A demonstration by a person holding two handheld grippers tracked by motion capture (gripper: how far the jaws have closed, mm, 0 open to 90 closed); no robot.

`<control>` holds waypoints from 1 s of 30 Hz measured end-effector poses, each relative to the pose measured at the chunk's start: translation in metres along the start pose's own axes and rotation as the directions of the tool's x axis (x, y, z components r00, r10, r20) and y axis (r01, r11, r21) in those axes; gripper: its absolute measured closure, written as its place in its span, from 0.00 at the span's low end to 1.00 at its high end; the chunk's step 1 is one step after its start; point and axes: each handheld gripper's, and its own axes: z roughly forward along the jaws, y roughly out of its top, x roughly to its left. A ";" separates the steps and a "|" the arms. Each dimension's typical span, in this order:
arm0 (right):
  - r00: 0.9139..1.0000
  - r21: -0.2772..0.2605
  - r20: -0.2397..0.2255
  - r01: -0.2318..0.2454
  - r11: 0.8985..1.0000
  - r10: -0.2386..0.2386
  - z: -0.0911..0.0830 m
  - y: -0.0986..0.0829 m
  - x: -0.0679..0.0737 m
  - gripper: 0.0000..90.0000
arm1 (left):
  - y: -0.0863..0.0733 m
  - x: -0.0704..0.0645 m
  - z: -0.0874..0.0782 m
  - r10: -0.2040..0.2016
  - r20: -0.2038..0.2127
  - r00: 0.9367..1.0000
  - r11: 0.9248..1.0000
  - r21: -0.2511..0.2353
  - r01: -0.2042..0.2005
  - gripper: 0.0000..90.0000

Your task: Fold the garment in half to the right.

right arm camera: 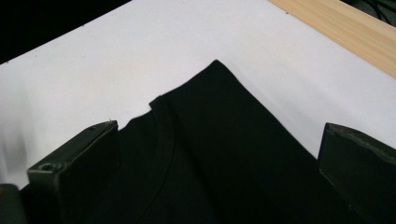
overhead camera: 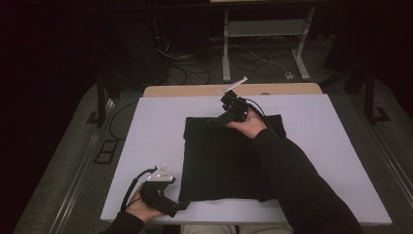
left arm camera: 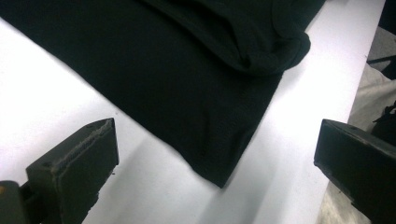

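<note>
We have a white table [overhead camera: 146,146] before us, and on its middle lies a black folded garment [overhead camera: 219,161], flat, its long axis running from our near edge away toward the far wooden strip [overhead camera: 195,90]. Our right gripper [overhead camera: 229,114] hovers over the garment's far edge, jaws spread wide with nothing between them, a far corner [right arm camera: 215,63] just ahead. Our left gripper [overhead camera: 178,207] waits at the near left corner [left arm camera: 219,179], jaws likewise wide apart and empty, that corner pointing between them.
</note>
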 end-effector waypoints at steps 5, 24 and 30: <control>1.000 0.005 -0.002 0.003 1.000 -0.003 0.010 0.009 -0.002 0.00 | 0.000 -0.001 0.000 0.021 0.004 1.000 0.999 0.027 -0.021 0.00; 1.000 0.024 -0.012 0.005 1.000 -0.005 0.063 0.041 0.007 0.00 | -0.001 -0.006 0.002 0.058 -0.002 0.998 0.996 0.063 -0.057 0.24; 1.000 0.019 -0.005 0.002 1.000 -0.002 0.080 0.042 0.007 0.00 | -0.001 -0.006 0.002 0.069 -0.017 0.998 0.995 0.067 -0.067 0.42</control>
